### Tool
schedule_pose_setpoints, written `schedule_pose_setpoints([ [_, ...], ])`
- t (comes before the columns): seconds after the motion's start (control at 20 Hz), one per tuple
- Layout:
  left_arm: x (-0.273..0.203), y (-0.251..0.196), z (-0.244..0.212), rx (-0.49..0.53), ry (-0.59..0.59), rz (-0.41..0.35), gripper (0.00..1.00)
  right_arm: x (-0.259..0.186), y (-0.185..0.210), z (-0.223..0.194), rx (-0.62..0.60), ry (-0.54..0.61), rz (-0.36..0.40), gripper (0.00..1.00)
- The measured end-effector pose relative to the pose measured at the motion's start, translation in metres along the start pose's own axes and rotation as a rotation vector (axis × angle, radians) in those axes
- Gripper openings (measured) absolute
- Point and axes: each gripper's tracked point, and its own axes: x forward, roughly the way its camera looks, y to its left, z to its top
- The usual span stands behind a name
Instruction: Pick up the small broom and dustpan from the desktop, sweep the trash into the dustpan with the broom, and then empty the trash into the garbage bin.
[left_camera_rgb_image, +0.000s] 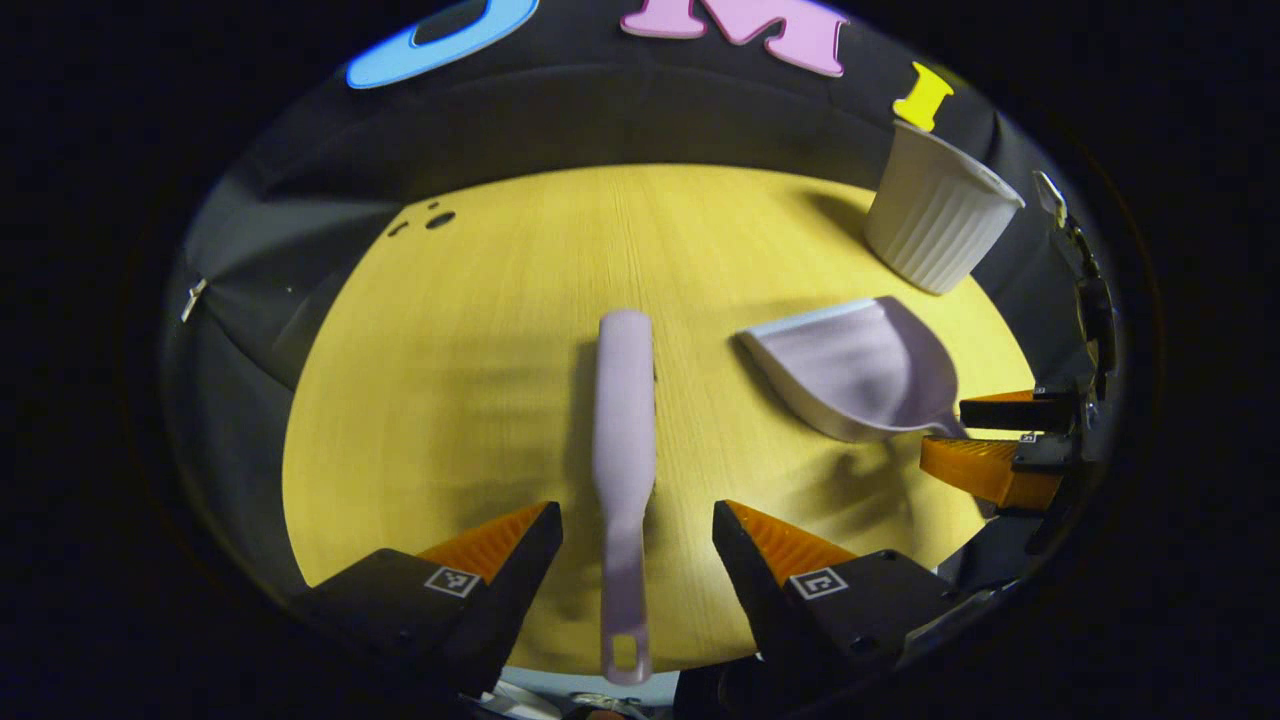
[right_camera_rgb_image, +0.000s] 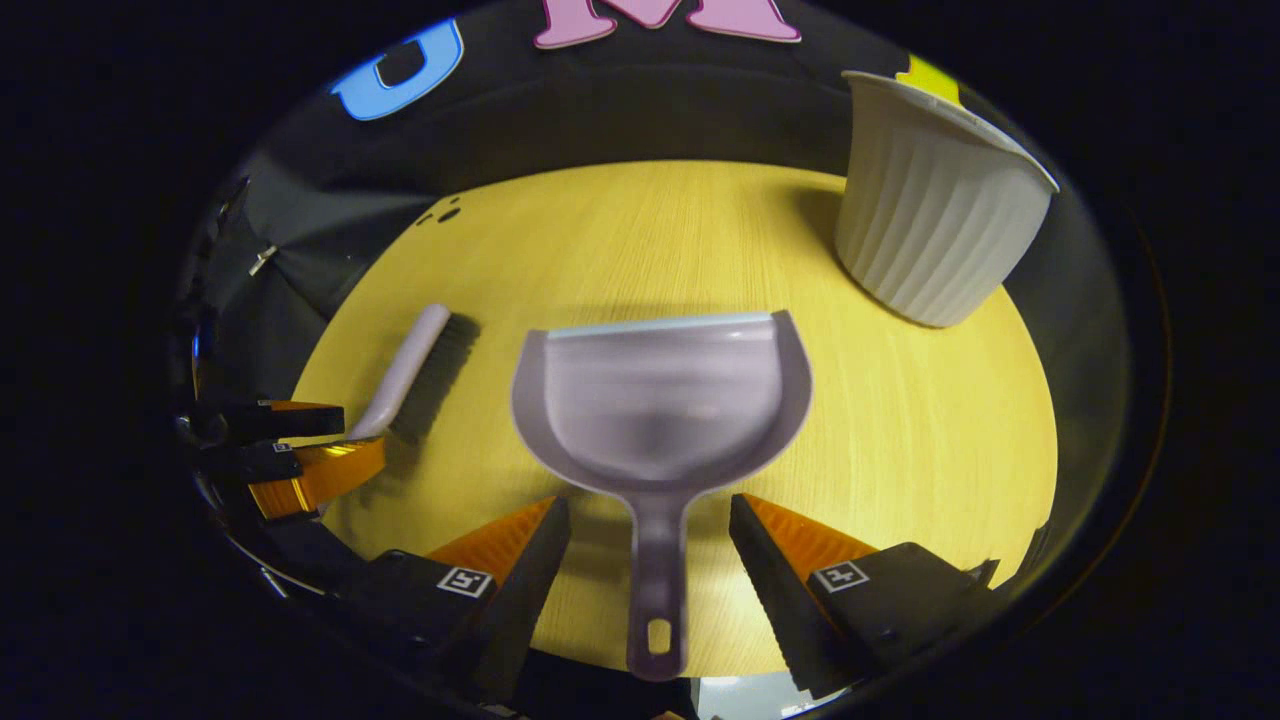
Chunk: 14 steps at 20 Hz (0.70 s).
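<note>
Two grippers stand open: left gripper (left_camera_rgb_image: 637, 520) straddles the broom (left_camera_rgb_image: 624, 420) handle at lower centre, right gripper (right_camera_rgb_image: 650, 515) straddles the dustpan (right_camera_rgb_image: 660, 400) handle.

Left gripper (left_camera_rgb_image: 637, 520): at bottom centre of left gripper view, jaws spread wide, fingers apart with clear gap each side, gripping nothing. Also seen at lower left of right gripper view, fingers stacked one above other.

Right gripper (right_camera_rgb_image: 650, 515): at bottom centre of right gripper view, jaws spread wide, gripping nothing. Also seen at right edge of left gripper view, fingers parted.
</note>
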Motion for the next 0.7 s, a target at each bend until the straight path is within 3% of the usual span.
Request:
schedule_pose_setpoints([
  [0.2,-0.081,-0.015,0.044,0.002,-0.275,0.012,0.96,-0.065,-0.001,0.051,-0.039,-0.256,-0.049,0.99],
  [0.35,-0.142,-0.013,0.072,0.033,-0.469,0.103,0.96,-0.116,0.007,0.097,-0.084,-0.492,-0.076,0.99],
  [0.5,-0.191,-0.017,0.086,0.037,-0.64,0.173,0.96,-0.153,0.028,0.12,-0.119,-0.647,-0.062,0.99],
  [0.7,-0.24,-0.024,0.093,0.024,-0.833,0.199,0.98,-0.2,0.057,0.134,-0.175,-0.806,-0.043,0.99],
])
